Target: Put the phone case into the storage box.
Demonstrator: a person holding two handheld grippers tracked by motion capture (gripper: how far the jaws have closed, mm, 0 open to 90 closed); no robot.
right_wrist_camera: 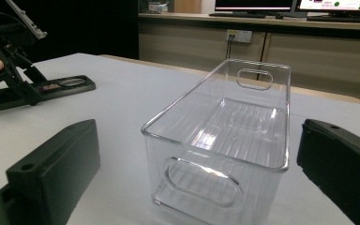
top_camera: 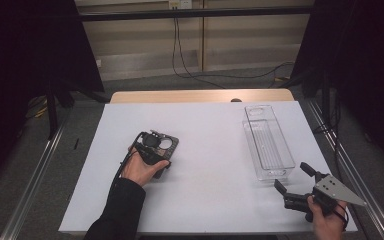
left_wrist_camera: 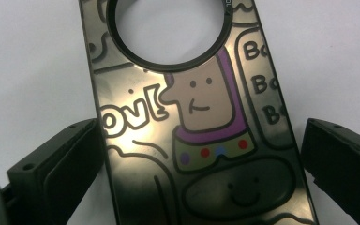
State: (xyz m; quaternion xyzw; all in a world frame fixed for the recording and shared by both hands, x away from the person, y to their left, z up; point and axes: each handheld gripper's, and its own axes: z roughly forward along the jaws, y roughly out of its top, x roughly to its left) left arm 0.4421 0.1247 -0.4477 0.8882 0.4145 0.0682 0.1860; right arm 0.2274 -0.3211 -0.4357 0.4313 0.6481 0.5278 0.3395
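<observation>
White tabletop (top_camera: 205, 165) lies bare between left tool (top_camera: 152, 150), agape astride phone case (top_camera: 161, 146), and right tool (top_camera: 292, 180), agape, empty.

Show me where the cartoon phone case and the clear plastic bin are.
cartoon phone case (left_wrist_camera: 201, 140), left gripper view, on its printed back.
clear plastic bin (right_wrist_camera: 168, 115), right gripper view, on its left rim.

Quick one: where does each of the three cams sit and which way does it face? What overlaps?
High view: above the person's side, looking forward and down on the white table; both forearms and hands show.
Left gripper view: on the left gripper, looking down at the dark cartoon-printed phone case; its two open jaws show.
Right gripper view: on the right gripper, low, facing the clear bin; its open jaws show.
Shared: the high and right gripper views both show bin, case and left gripper.
</observation>
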